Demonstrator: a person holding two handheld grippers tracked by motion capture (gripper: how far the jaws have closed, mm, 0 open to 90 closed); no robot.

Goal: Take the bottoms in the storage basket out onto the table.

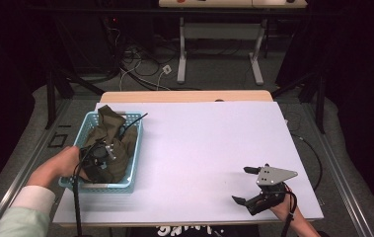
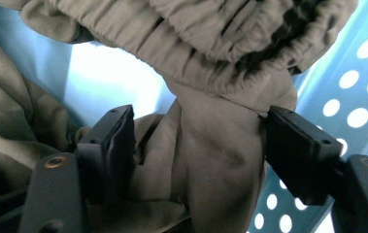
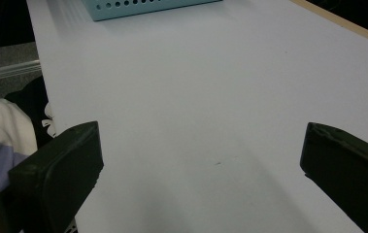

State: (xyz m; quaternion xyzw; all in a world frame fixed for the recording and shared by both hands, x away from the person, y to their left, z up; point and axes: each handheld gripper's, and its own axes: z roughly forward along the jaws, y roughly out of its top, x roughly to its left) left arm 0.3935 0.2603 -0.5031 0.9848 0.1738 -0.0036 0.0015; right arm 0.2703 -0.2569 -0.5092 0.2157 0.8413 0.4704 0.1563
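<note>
An olive-green garment (image 1: 109,140) lies crumpled in a light blue perforated basket (image 1: 87,122) at the table's left. My left gripper (image 1: 100,153) reaches down into the basket. In the left gripper view a fold of the garment (image 2: 210,145) below its elastic hem fills the gap between the jaws of my left gripper (image 2: 198,141), and both pads touch the cloth. My right gripper (image 1: 241,184) rests near the front right of the white table (image 1: 199,143). In the right gripper view my right gripper (image 3: 201,160) stands wide open over bare tabletop.
The basket wall (image 2: 356,97) stands close behind the cloth, and the basket's corner (image 3: 147,7) lies far ahead of the right gripper. Cables trail from both grippers over the table's front edge. Another table and loose cables on the floor stand beyond the far edge.
</note>
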